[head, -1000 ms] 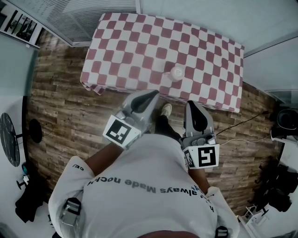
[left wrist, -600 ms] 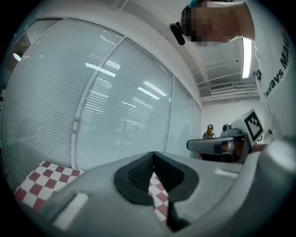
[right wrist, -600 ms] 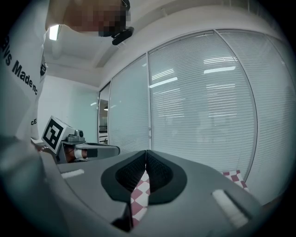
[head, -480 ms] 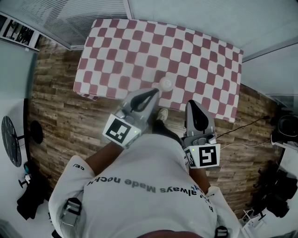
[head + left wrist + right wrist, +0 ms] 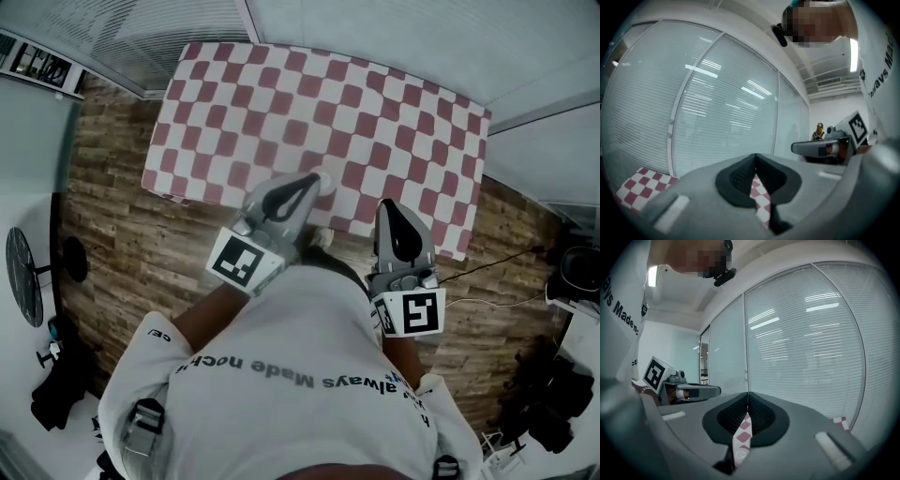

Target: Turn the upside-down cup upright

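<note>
A small pale cup [image 5: 327, 179] stands on the red-and-white checked table [image 5: 375, 103], close to its near edge. In the head view my left gripper [image 5: 313, 181] is shut and empty, its tip just left of the cup and covering part of it. My right gripper [image 5: 394, 208] is also shut and empty, over the near table edge to the cup's right. In the left gripper view the left gripper [image 5: 755, 155] has its pads pressed together, with checked cloth [image 5: 758, 197] showing below. The right gripper view shows the right gripper [image 5: 748, 394] shut as well.
Glass walls with blinds [image 5: 722, 108] stand behind the table. Wooden floor [image 5: 122, 234] surrounds it. A cable [image 5: 487, 267] runs on the floor at the right, near dark equipment [image 5: 553, 412]. A round black object [image 5: 21, 277] sits at the left.
The table has come closer in the head view. Both shut grippers now reach its near edge, and the cup has gone from well ahead of the left tip to right beside it.
</note>
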`<state>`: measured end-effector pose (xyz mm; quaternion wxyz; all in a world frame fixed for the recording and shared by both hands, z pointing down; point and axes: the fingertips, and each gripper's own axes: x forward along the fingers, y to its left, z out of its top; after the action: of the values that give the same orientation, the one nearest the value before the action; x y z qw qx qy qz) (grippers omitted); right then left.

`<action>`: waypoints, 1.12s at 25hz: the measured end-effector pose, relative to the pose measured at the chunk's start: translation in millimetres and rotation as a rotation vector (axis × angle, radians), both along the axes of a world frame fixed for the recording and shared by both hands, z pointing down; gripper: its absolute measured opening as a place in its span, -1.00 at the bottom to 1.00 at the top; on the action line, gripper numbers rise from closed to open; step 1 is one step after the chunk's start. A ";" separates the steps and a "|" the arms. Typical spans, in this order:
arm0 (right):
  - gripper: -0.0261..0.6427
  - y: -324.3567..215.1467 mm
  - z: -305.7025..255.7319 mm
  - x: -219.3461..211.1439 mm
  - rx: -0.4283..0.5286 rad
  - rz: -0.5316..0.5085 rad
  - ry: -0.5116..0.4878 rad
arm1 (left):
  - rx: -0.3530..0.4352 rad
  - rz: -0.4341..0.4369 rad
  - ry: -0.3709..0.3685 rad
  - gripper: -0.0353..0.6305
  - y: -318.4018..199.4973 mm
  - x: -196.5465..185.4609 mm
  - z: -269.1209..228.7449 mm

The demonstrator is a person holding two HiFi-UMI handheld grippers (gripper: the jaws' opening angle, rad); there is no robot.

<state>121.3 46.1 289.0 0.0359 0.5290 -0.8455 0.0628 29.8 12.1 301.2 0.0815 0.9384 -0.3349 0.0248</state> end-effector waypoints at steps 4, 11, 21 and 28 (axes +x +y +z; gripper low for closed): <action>-0.91 -5.0 4.4 9.1 -0.002 -0.020 0.002 | 0.019 -0.025 0.006 -0.88 -8.3 8.6 3.2; -0.91 -14.8 7.0 11.3 0.009 -0.046 0.006 | 0.024 -0.035 0.006 -0.88 -15.7 14.4 6.8; -0.91 -33.2 4.5 -11.6 0.013 -0.039 0.016 | 0.027 -0.021 0.029 -0.88 -36.4 -5.6 -1.7; -0.91 -50.5 -12.8 -37.1 0.039 -0.014 0.044 | 0.046 0.035 0.040 -0.88 -51.1 -24.4 -16.4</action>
<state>84.2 -4.4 276.2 0.0447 0.5251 -0.8492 0.0345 5.4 -39.0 284.8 0.0663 0.9460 -0.3174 0.0000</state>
